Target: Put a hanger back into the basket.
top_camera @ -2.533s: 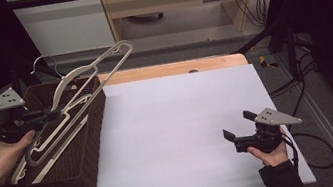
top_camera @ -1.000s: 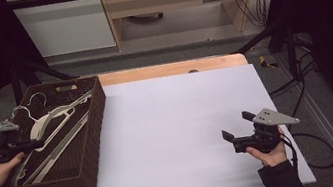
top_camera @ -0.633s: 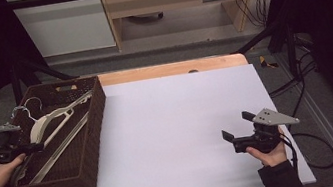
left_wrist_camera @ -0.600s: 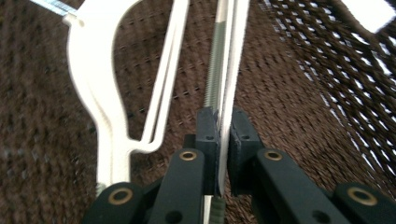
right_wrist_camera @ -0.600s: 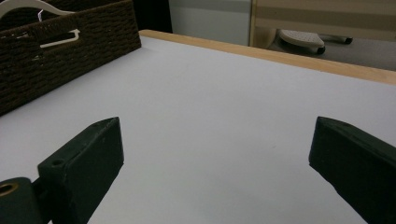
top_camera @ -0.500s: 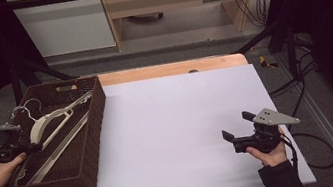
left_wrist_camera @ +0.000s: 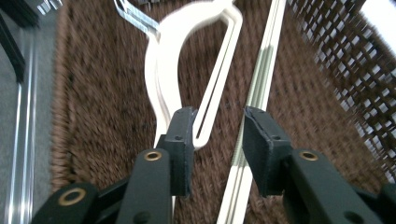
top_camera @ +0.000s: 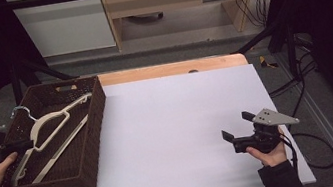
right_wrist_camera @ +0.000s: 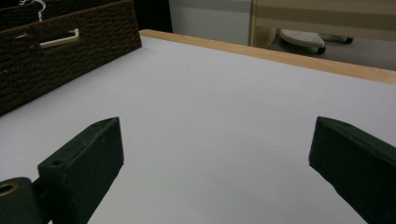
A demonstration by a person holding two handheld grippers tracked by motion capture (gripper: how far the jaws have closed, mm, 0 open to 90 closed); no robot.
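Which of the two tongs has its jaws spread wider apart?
The right tongs, resting on the white table: jaws wide, nothing between them. The left tongs, over the brown wicker basket, have just been opening around the cream plastic hanger.

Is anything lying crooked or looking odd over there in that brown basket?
Slightly. The cream hanger lies slantwise in the wicker basket, its metal hook poking up at the far rim. The left gripper has just been opening; a hanger bar sits loose between its fingers.
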